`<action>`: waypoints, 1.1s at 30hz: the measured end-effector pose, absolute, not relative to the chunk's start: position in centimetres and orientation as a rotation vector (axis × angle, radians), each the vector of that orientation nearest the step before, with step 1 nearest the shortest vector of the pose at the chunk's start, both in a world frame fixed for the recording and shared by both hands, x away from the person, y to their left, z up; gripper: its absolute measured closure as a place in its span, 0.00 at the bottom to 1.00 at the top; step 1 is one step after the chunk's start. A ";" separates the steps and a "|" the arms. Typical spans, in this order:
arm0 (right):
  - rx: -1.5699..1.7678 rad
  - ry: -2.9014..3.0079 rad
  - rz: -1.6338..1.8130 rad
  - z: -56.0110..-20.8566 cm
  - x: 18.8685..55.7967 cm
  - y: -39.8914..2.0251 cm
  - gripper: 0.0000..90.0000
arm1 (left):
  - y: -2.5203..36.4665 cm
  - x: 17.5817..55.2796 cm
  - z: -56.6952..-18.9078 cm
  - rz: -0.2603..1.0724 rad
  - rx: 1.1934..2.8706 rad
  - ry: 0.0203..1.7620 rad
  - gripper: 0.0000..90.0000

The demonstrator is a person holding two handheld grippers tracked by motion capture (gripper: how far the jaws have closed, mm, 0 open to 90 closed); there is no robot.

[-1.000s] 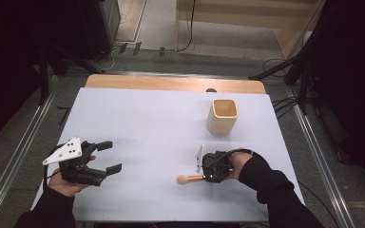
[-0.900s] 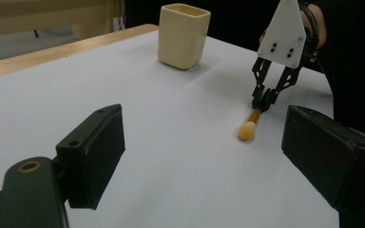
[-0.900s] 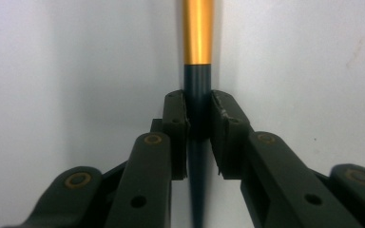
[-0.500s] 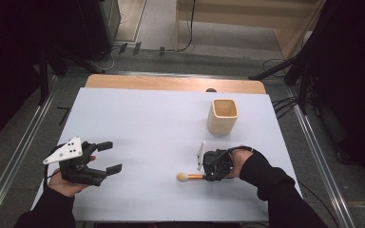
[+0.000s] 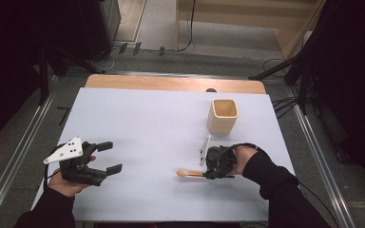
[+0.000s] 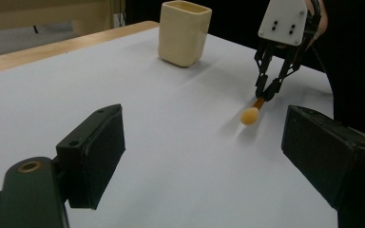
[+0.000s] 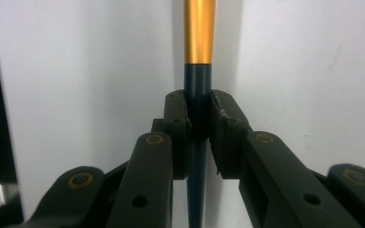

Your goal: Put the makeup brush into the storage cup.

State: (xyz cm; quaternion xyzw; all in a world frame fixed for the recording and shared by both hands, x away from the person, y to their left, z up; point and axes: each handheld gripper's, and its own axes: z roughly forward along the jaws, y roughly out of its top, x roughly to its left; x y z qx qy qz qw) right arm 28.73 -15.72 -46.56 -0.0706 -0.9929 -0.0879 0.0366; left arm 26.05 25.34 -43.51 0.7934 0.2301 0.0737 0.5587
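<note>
A white sheet covers the counter point(image 5: 147, 123), leaving a strip of bare wood along its far edge; grey floor with metal rails and cables surrounds it. The right tool point(image 5: 208, 171) is clamped on the dark handle of a brush point(image 5: 188, 173), which lies near the cream cup point(image 5: 223, 115), on its near side. Well left of the cup, the left tool point(image 5: 108, 156) rests with jaws apart.

A white table point(image 5: 147, 123) with a bare wooden strip along its far edge carries a cream cup point(image 5: 223, 115), standing upright on the right side towards the far edge. Nearer the front, right of the middle, lies a brush point(image 5: 188, 173), its rounded tan tip pointing left.
</note>
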 end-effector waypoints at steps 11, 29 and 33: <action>-0.416 -2.942 -0.639 -43.4 28.7 -17.4 0.88 | 25.3 26.1 -43.5 0.170 1.864 0.548 0.17; -0.798 -2.676 -1.078 -43.1 28.8 -20.2 0.88 | 25.2 26.5 -43.5 0.095 1.861 0.637 0.17; -0.843 -2.625 -1.157 -43.4 28.7 -20.4 0.88 | 25.2 26.6 -43.5 0.071 1.841 0.643 0.16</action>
